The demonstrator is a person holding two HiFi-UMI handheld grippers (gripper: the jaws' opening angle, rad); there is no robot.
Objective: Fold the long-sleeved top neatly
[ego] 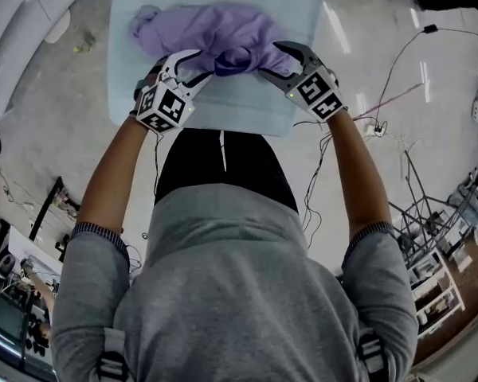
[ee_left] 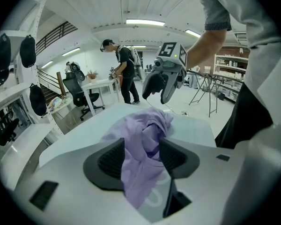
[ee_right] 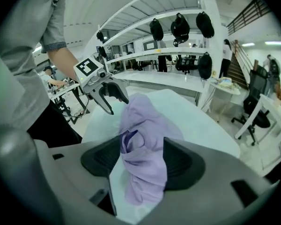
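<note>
Jaws on both tools stand well apart, each with a loose fold of lilac cloth between the pads. In the left gripper view, the left gripper [ee_left: 143,156] has the cloth brushing both pads without looking squeezed. The right gripper [ee_right: 143,161] is the same in its own view. I would call neither a firm grip yet.

The long-sleeved top [ego: 223,30] lies in a crumpled heap on the pale table [ego: 247,106], towards the near edge and roughly centred in front of the person. The left gripper [ego: 201,64] and right gripper [ego: 268,59] come at the heap's near side from opposite ends and point inward and down. That placing suggests the aim is to take two separate spots on the garment, so that it can be lifted and spread flat before any fold is made. The folding proper looks not yet begun.

Much stays unclear:
- **Garment parts:** the top is too bunched to pick out sleeves, collar or hem, so I cannot tell which part sits in either gripper.
- **Gripper views:** each gripper body covers the cloth nearest its camera. Each view also shows the other tool across the heap, the right gripper [ee_left: 157,96] and the left gripper [ee_right: 118,104], but not what lies under their tips.
- **Head view:** the far end of the table is cut off at the top edge
</note>
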